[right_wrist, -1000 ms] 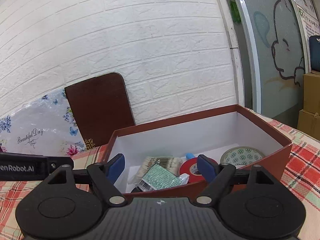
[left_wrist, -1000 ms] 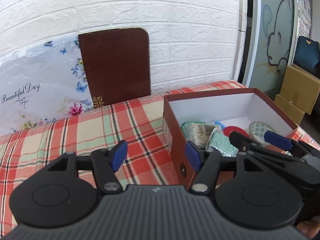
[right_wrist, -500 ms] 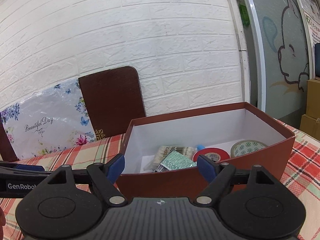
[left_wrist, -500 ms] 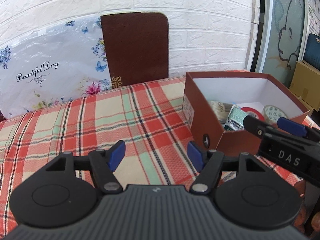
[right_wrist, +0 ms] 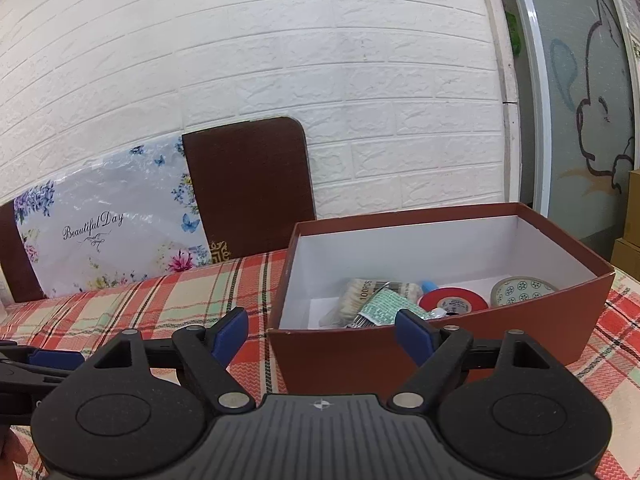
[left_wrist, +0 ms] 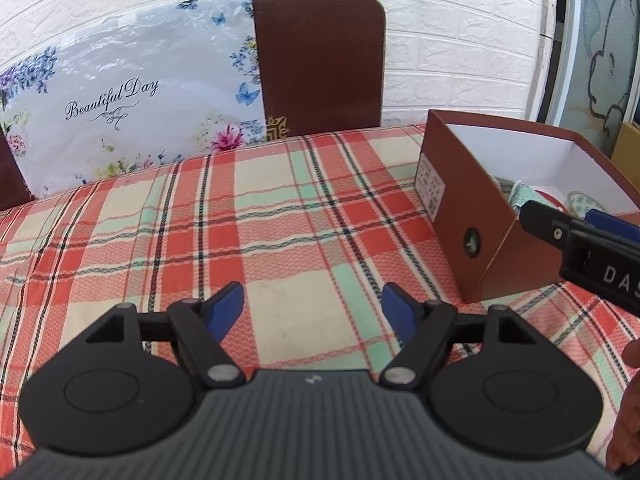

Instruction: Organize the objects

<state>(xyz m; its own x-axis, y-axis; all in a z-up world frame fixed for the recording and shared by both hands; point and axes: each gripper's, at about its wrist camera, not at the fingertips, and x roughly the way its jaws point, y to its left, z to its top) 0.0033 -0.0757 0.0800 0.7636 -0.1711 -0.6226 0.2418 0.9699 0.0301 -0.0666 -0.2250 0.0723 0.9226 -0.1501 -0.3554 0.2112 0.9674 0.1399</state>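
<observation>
A brown cardboard box (right_wrist: pixel 440 344) with a white inside stands on the plaid tablecloth; it also shows at the right of the left wrist view (left_wrist: pixel 472 216). In it lie a pack of cotton swabs (right_wrist: pixel 362 294), a green patterned packet (right_wrist: pixel 384 306), a red tape roll (right_wrist: pixel 452 302) and a patterned tape roll (right_wrist: pixel 520 290). My left gripper (left_wrist: pixel 312 312) is open and empty over bare cloth, left of the box. My right gripper (right_wrist: pixel 322 334) is open and empty, just in front of the box's near wall.
A brown board (left_wrist: pixel 320 64) and a floral "Beautiful Day" sheet (left_wrist: pixel 132 96) lean on the white brick wall behind the table. The plaid cloth (left_wrist: pixel 280 220) spreads left of the box. Cardboard boxes (right_wrist: pixel 630 220) stand at the far right.
Both grippers have drawn back and away from the box. The left one has swung left, from beside the box to over the bare cloth. Both stay open and empty.
</observation>
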